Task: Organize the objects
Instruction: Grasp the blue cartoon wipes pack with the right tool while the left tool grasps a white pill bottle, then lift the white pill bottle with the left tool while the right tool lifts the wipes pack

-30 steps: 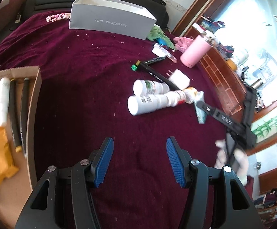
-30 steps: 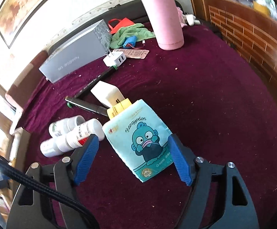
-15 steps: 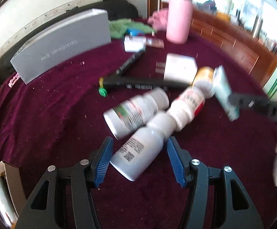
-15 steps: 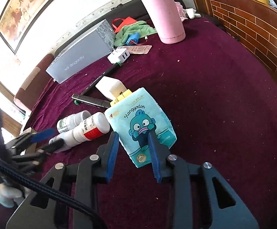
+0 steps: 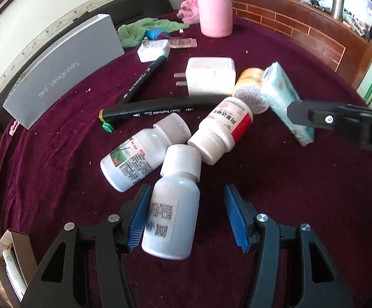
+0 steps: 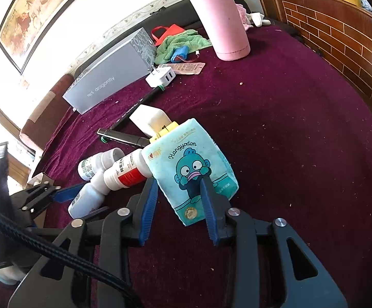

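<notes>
Three white pill bottles lie in a cluster on the maroon cloth. My left gripper is open, with the nearest white bottle between its blue fingers, touching the left one. A red-labelled bottle and a green-labelled bottle lie just beyond. My right gripper is shut on the near end of a blue Hangyodon tissue pack; the pack also shows in the left wrist view. A yellow-capped bottle lies against the pack.
Two black markers, a white charger cube, a white USB plug, a grey box, a green cloth and a pink flask lie beyond. A cardboard box sits at the lower left.
My left gripper swung toward the bottles and moved in until the nearest one sits between its fingers. My right gripper closed on the tissue pack.
</notes>
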Demonstrator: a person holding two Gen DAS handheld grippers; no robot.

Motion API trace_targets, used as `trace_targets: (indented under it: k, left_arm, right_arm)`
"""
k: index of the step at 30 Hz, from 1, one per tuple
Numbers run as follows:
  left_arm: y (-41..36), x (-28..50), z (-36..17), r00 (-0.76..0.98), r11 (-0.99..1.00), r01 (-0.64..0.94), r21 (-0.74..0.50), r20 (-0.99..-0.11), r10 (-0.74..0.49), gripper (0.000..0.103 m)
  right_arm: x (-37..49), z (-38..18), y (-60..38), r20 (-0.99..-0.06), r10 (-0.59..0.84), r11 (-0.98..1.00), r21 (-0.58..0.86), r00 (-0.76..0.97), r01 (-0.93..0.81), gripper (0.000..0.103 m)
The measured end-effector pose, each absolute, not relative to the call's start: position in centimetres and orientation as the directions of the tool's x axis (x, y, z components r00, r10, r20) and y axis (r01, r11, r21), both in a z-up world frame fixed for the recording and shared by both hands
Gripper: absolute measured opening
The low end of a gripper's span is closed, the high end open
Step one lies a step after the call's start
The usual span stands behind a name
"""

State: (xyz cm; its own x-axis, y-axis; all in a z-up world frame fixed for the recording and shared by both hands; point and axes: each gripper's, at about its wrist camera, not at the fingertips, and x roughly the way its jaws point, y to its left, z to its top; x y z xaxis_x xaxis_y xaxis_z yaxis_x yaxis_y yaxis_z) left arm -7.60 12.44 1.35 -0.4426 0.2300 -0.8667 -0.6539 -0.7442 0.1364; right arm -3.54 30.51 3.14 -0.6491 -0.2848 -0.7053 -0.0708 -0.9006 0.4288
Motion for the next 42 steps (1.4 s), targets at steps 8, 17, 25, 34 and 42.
trace_targets:
  k: [8, 17, 25, 34, 42]
  left_arm:
    - [11.3, -6.8, 1.4, -0.434, -0.797, -0.598, 0.085, -0.870, 0.234, 0.029]
    - [5.9, -1.6, 3.2, -0.421, -0.834, -0.548, -0.059, -0.842, 0.336, 0.029]
    - [1.3, 2.0, 4.2, -0.480, -0.877, -0.475, -0.074, -0.813, 0.329, 0.029]
    - [-4.8, 5.0, 6.4, -0.537, -0.907, -0.394, -0.147, -0.765, 0.357, 0.029]
    - [-9.5, 5.8, 7.3, -0.573, -0.923, -0.335, -0.191, -0.736, 0.360, 0.029]
  right_arm:
    - [-3.8, 3.1, 29.4, -0.697, -0.244, -0.924, 0.378, -0.674, -0.056, 0.060]
    - [-4.8, 2.7, 29.3, -0.720, -0.131, -0.952, 0.282, -0.682, -0.116, 0.073]
    - [-5.1, 2.1, 30.4, -0.743, -0.112, -0.945, 0.284, -0.660, -0.159, 0.011]
    - [-4.3, 1.9, 30.7, -0.729, -0.148, -0.934, 0.324, -0.668, -0.148, 0.009]
    - [0.6, 4.3, 26.3, -0.771, -0.018, -0.982, 0.133, -0.637, -0.133, 0.009]
